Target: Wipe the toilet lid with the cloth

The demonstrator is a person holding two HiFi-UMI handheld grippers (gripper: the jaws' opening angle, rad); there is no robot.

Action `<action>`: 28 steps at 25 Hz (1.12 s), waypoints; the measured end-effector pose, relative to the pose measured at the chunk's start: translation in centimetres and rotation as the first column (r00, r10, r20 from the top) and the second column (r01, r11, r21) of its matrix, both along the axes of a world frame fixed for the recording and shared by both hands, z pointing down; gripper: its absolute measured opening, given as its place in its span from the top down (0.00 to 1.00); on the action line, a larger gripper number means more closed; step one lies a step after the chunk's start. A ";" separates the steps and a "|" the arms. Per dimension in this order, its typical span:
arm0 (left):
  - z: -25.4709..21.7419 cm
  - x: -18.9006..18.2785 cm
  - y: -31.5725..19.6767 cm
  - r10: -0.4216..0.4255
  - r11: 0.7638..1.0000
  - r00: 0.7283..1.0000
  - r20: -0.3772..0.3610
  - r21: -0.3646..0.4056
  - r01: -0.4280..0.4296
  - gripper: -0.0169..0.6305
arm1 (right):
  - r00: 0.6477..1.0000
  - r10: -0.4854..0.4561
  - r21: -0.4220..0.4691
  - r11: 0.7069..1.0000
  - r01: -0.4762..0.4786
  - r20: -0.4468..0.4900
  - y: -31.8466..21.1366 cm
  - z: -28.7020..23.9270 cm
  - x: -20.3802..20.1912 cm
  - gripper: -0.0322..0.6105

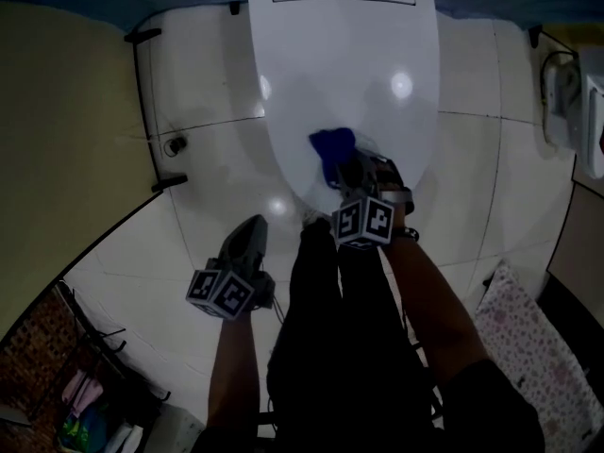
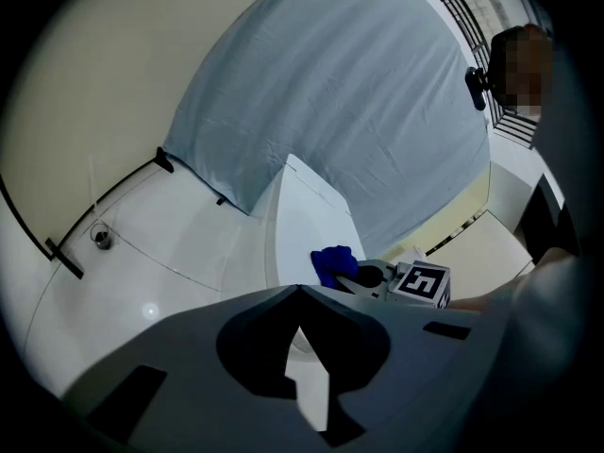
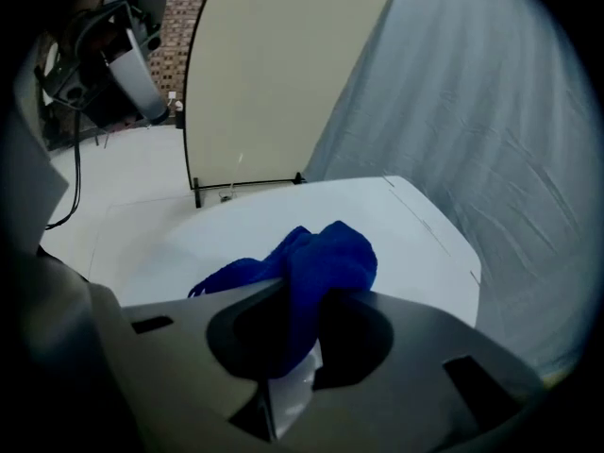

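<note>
We are squeezing the cloth in our right tool; pressing flat on the lid should wipe best. Our left tool is hanging closed, empty.

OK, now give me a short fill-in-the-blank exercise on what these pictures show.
1. The cloth is ___ in colour.
2. The ___ gripper holds it on the lid.
3. The left gripper holds ___.

Missing words: blue; right; nothing.
</note>
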State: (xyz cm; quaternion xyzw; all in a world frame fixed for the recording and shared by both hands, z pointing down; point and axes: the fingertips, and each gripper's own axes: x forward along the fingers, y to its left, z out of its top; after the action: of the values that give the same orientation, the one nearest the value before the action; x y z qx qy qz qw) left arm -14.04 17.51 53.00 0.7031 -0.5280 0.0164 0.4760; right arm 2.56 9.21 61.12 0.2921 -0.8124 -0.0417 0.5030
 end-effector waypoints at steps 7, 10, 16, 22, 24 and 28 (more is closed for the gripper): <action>0.7 3.0 -1.3 0.071 0.997 0.997 0.021 -0.006 -0.070 0.99 | 0.980 0.192 0.015 0.981 -0.192 -0.040 -0.6 -0.3 11.5 0.86; 0.8 4.9 -1.8 0.107 0.994 0.994 0.013 -0.007 -0.107 0.99 | 0.954 0.295 0.026 0.955 -0.294 -0.053 -0.5 -0.3 16.6 0.86; 0.7 7.4 -2.8 0.178 0.984 0.983 0.034 0.004 -0.178 0.99 | 0.909 0.404 0.027 0.914 -0.404 -0.097 0.1 0.2 22.8 0.86; 0.1 7.8 -2.7 0.181 0.983 0.982 0.043 0.016 -0.182 0.99 | 0.811 0.555 -0.019 0.823 -0.568 -0.182 2.0 2.0 29.9 0.86; 0.3 7.2 -2.7 0.165 0.986 0.985 0.050 0.019 -0.166 0.99 | 0.816 0.553 -0.015 0.826 -0.563 -0.167 2.4 0.8 30.3 0.86; 0.5 6.1 -2.1 0.112 0.994 0.992 0.057 0.011 -0.113 0.99 | 0.837 0.533 0.010 0.844 -0.536 -0.126 2.0 -1.8 29.3 0.86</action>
State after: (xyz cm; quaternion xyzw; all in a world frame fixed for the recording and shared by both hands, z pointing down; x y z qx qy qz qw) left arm -7.91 15.42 53.48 0.7345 -0.5007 0.0593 0.4543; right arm 31.91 11.20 59.36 0.4974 -0.6665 0.0924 0.5475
